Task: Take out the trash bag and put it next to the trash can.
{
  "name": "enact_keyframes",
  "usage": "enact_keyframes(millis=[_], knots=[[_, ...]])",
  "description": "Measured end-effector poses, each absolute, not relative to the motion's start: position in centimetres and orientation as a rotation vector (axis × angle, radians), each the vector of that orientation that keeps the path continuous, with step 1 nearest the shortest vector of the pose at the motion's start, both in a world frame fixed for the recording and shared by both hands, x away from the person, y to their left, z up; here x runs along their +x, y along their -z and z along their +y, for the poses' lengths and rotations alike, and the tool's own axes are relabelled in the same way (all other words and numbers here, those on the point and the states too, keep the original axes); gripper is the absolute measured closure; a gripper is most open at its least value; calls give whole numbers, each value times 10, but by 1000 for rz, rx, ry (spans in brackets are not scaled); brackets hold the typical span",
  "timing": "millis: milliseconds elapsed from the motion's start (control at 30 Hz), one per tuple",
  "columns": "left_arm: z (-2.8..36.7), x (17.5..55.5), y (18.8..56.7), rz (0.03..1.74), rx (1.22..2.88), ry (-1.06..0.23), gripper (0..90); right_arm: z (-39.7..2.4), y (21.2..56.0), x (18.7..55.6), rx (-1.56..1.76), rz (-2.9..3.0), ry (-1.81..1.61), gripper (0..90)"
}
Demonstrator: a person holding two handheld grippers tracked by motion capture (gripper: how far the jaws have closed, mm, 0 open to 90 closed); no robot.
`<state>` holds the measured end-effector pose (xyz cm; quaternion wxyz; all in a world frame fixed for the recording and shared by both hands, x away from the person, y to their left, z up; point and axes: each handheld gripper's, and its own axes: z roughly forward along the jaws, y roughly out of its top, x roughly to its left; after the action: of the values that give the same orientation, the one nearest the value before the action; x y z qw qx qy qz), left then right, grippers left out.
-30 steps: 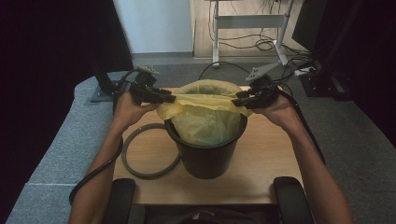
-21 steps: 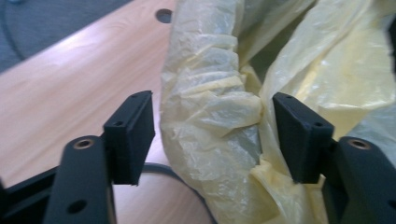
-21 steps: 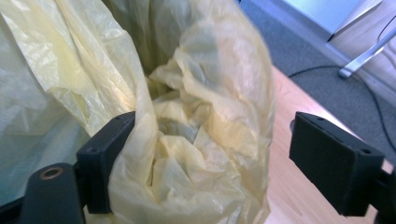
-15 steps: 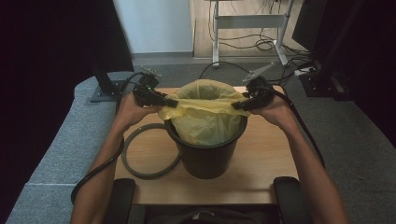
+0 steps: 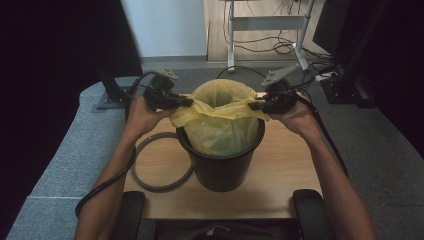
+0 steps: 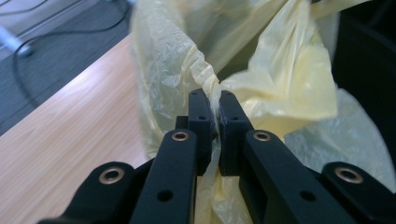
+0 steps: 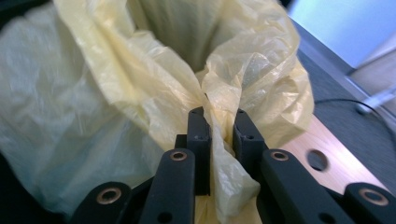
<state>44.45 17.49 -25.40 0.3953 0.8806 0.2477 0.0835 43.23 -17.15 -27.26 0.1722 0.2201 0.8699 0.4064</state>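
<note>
A yellow plastic bag (image 5: 220, 117) stands in a black bin (image 5: 220, 167) at the middle of the wooden table (image 5: 285, 170). My left gripper (image 5: 187, 101) is shut on the bag's left rim, and my right gripper (image 5: 252, 105) is shut on its right rim, so the bag's mouth is stretched between them above the bin. In the left gripper view the jaws (image 6: 215, 105) pinch a gathered fold of the bag (image 6: 280, 70). A thicker bunch of film (image 7: 154, 93) is clamped in my right gripper (image 7: 218, 122) in the right gripper view.
A grey ring (image 5: 150, 175) lies flat on the table left of the bin. Black cables trail from both grippers over the grey floor. A metal stand (image 5: 270, 22) and loose cables are at the back. The table has round holes (image 7: 317, 159) near its right edge.
Both grippers have moved away from me and slightly up with the bag's rim, and the bag's mouth has opened wider over the bin.
</note>
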Motion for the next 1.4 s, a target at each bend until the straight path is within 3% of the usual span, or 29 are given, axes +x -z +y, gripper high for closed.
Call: enact_keyframes(millis=[567,633,700,833,900,1067,1100,1167,1200,1267,1300,1333,1367,1400], knots=[[122,433,251,407,2210,-54,795,-139,267,427,508,2512,-1333,796],[116,432,254,398,2221,-45,754,-134,267,426,488,2518,-1335,796],[112,432,258,377,2229,-38,631,-126,266,425,459,2533,-1359,798],[104,431,263,343,2267,-50,556,-120,266,426,433,2547,-1391,798],[103,431,264,337,2277,-52,576,-117,266,426,421,2556,-1411,798],[103,427,268,254,2316,-99,803,-119,267,429,419,2593,-1459,775],[103,425,269,228,2323,-117,864,-120,266,429,418,2614,-1474,716],[103,425,269,231,2326,-123,882,-121,266,429,414,2620,-1477,683],[104,425,269,232,2326,-130,885,-122,266,428,416,2625,-1475,597],[105,426,268,239,2321,-134,886,-122,265,428,418,2622,-1476,543],[108,426,267,255,2316,-140,887,-125,263,427,428,2603,-1474,386],[108,426,267,255,2316,-140,887,-125,263,427,428,2603,-1474,386],[110,426,266,263,2310,-143,887,-127,262,428,438,2600,-1446,232],[110,426,266,263,2310,-143,887,-127,262,428,438,2600,-1446,232]])
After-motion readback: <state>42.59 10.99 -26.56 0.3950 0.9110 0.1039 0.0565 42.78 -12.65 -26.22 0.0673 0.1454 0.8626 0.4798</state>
